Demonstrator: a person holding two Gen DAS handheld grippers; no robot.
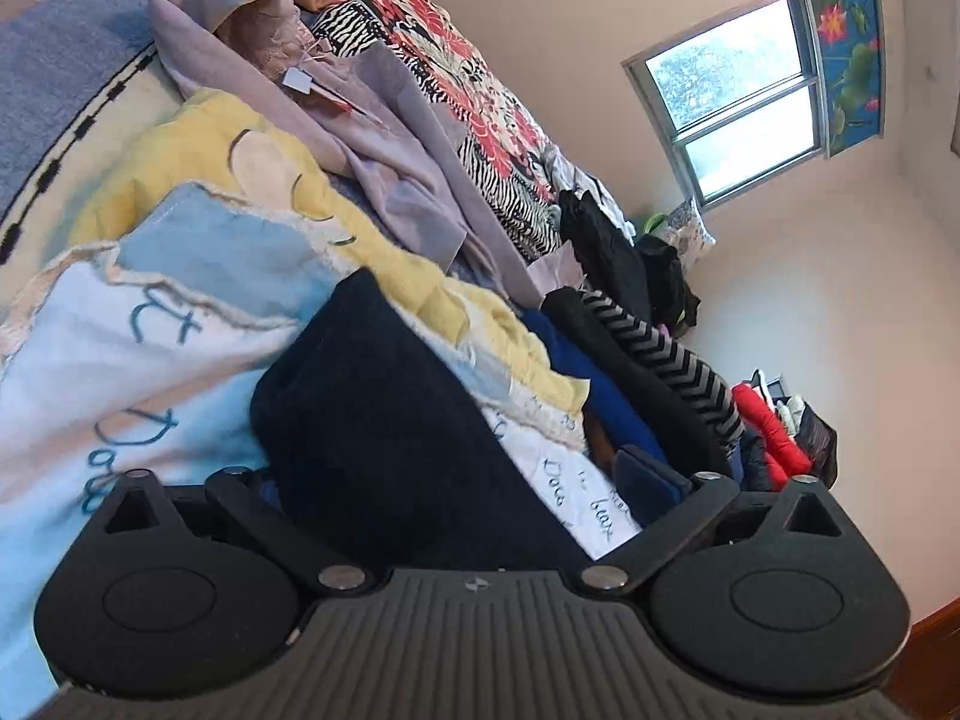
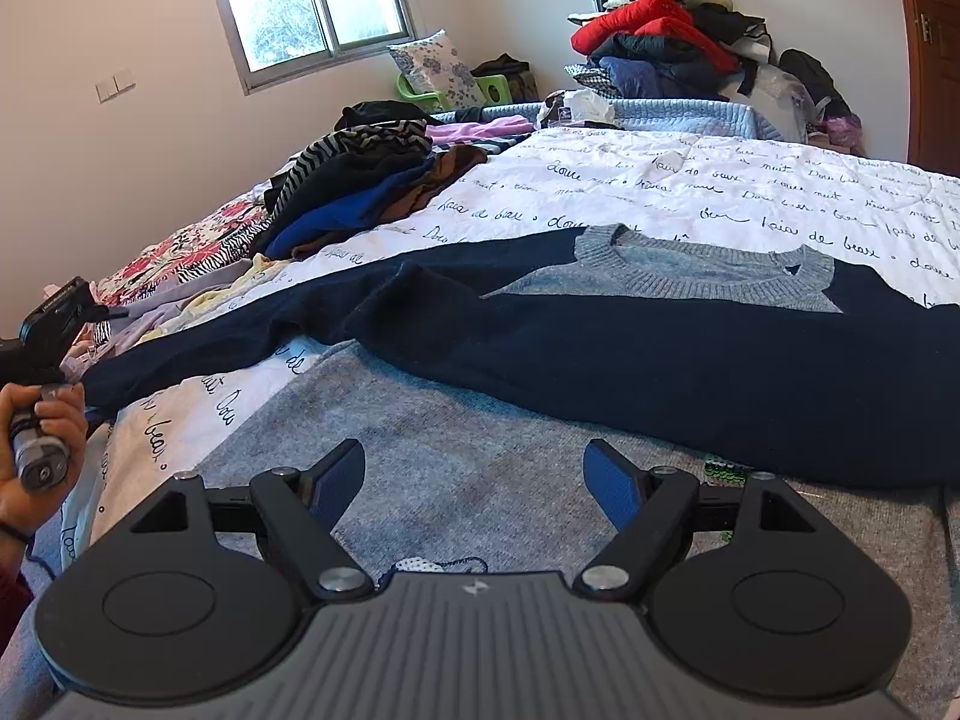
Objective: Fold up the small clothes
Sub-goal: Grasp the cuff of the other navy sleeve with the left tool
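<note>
1. The right wrist view takes in the whole sweater (image 2: 660, 354): navy across chest and sleeves, grey at the neck and lower body, lying flat on the white quilt (image 2: 690, 180) printed with cursive script; one navy sleeve (image 2: 228, 339) runs out toward the left gripper (image 2: 54, 312), seen small at the frame's edge with the person's left hand (image 2: 36, 450) around its handle.
2. The left wrist view shows none of that layout; it is tilted and filled by a dark navy fold (image 1: 384, 420) of the sweater lying between its finger arms, with a yellow and blue blanket (image 1: 240, 228) and a lilac garment (image 1: 372, 138) beyond.
3. Only the right view shows the red jacket pile (image 2: 654, 30) against the far wall.
4. The right gripper (image 2: 477, 480) hovers over the grey hem area; its blue pads (image 2: 612, 489) stand wide apart, gripping nothing.
5. The left gripper's arms (image 1: 660, 483) look spread, but its fingertips are hidden by cloth; whether it pinches the sleeve I cannot tell.
</note>
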